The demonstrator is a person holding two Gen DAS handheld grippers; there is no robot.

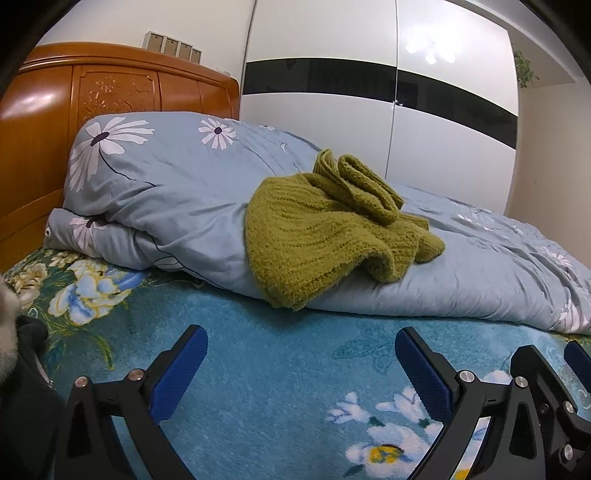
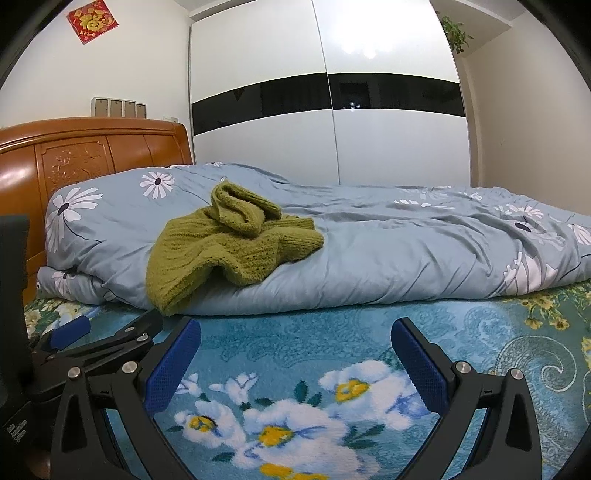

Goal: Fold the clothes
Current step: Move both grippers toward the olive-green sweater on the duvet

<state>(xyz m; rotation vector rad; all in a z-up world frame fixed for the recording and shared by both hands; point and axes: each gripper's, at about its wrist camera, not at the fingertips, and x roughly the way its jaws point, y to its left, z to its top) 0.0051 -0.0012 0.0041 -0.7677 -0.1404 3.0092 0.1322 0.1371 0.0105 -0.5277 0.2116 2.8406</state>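
Both grippers, left (image 1: 301, 363) and right (image 2: 295, 354), sit low and level, jaws spread, facing the sweater (image 2: 225, 240).

Home bedroom. Carved wooden headboard (image 2: 92, 155) is standing at the left of frame, grey-blue daisy quilt (image 2: 369, 240) is lying bunched on a teal floral bedspread (image 2: 295, 332), glossy white sliding wardrobe (image 2: 332, 110) is filling the centre background, red paper wall decoration (image 2: 92, 20) is hanging upper left.

The green sweater (image 1: 325, 225) is chunky ribbed knit, fuzzy and matt, lying on a smooth, softly creased cotton-like duvet (image 1: 184, 192). Beneath spreads a plush, fleecy floral blanket (image 1: 280, 373). The carved headboard (image 1: 110, 85) is glossy varnished wood; the wardrobe doors (image 2: 332, 110) shine like lacquer.
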